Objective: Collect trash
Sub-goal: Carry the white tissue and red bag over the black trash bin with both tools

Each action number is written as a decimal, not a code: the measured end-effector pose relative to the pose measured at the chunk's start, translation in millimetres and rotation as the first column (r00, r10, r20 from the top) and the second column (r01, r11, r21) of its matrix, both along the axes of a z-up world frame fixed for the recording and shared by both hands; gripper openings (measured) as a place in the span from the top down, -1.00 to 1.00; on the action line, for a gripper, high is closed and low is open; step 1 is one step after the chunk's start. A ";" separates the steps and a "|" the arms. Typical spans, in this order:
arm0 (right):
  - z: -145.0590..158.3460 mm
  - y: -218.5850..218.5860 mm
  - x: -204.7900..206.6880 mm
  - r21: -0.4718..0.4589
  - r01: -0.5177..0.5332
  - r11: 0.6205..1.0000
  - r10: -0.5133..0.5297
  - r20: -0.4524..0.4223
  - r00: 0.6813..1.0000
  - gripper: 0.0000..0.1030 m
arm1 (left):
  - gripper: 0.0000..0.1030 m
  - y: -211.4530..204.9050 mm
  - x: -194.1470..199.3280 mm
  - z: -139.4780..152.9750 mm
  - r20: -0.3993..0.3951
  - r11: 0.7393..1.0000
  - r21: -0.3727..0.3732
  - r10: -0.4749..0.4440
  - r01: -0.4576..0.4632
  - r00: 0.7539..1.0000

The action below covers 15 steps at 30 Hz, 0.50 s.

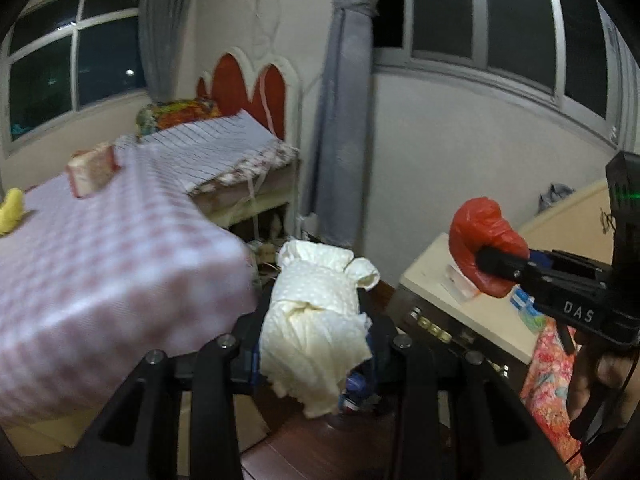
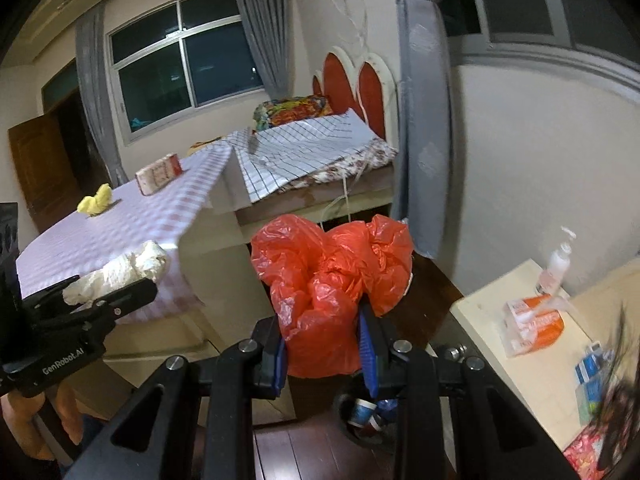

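My left gripper (image 1: 316,344) is shut on a crumpled cream paper towel (image 1: 316,320), held in the air beside the table corner; it also shows in the right wrist view (image 2: 120,270). My right gripper (image 2: 324,354) is shut on a crumpled red plastic bag (image 2: 332,276), held in the air; the bag also shows in the left wrist view (image 1: 480,240). Below both grippers a dark bin (image 2: 360,416) with cups and wrappers stands on the floor. A yellow crumpled piece (image 2: 96,200) lies on the table.
A table with a pink checked cloth (image 2: 120,232) is at left and carries a tissue pack (image 2: 158,174). A bed with a red headboard (image 2: 352,80) is behind. A cream cabinet top (image 2: 520,360) at right holds a pump bottle (image 2: 556,264) and packets. Dark wood floor lies below.
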State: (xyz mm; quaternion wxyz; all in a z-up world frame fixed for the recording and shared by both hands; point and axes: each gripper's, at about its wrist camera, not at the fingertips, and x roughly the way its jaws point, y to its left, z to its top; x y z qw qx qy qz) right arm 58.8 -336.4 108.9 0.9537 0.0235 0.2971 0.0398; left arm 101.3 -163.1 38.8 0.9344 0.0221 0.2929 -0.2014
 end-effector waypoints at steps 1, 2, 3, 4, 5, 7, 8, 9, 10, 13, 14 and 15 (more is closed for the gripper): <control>-5.4 -4.2 -1.7 0.002 0.007 1.000 -0.007 -0.008 1.000 0.39 | 0.24 -7.0 0.9 -4.5 -0.010 1.000 0.006 -0.014 0.015 1.000; -11.3 -10.3 -2.5 0.005 0.015 1.000 -0.015 -0.017 1.000 0.39 | 0.24 -15.2 1.1 -9.9 -0.019 0.999 0.014 -0.030 0.030 0.999; -18.1 -17.2 -4.2 0.008 0.025 1.000 -0.025 -0.027 0.999 0.39 | 0.24 -21.4 2.6 -15.2 -0.030 0.999 0.016 -0.045 0.046 0.999; -24.7 -22.4 -6.2 0.011 0.033 0.999 -0.033 -0.037 0.999 0.39 | 0.24 -26.3 3.9 -19.3 -0.039 0.998 0.017 -0.057 0.057 0.998; -32.5 -30.0 -7.2 0.013 0.042 0.999 -0.041 -0.047 0.998 0.39 | 0.24 -32.0 4.9 -24.8 -0.046 0.998 0.021 -0.066 0.067 0.997; -45.7 -40.1 -7.9 0.009 0.053 0.999 -0.053 -0.062 0.997 0.39 | 0.24 -41.7 9.0 -35.5 -0.062 0.996 0.028 -0.078 0.080 0.995; -52.5 -44.2 -7.8 0.012 0.054 0.998 -0.053 -0.071 0.996 0.39 | 0.24 -47.9 13.1 -44.3 -0.077 0.996 0.033 -0.084 0.087 0.993; -61.5 -49.7 -7.2 0.017 0.056 0.998 -0.054 -0.083 0.995 0.39 | 0.24 -52.5 16.3 -52.1 -0.089 0.995 0.033 -0.090 0.094 0.992; -69.4 -54.4 -5.6 0.020 0.060 0.998 -0.058 -0.095 0.994 0.39 | 0.24 -55.9 19.5 -58.8 -0.102 0.995 0.034 -0.095 0.099 0.990; -95.3 -66.4 -1.7 0.030 0.068 0.997 -0.064 -0.131 0.989 0.39 | 0.24 -65.4 29.9 -78.9 -0.144 0.994 0.041 -0.094 0.101 0.985; -105.2 -70.6 0.2 0.032 0.073 0.997 -0.067 -0.146 0.987 0.39 | 0.24 -68.9 33.0 -85.0 -0.153 0.994 0.043 -0.093 0.101 0.984; -113.7 -74.1 1.4 0.036 0.076 0.996 -0.070 -0.157 0.985 0.39 | 0.24 -73.1 37.2 -92.6 -0.162 0.994 0.047 -0.092 0.100 0.983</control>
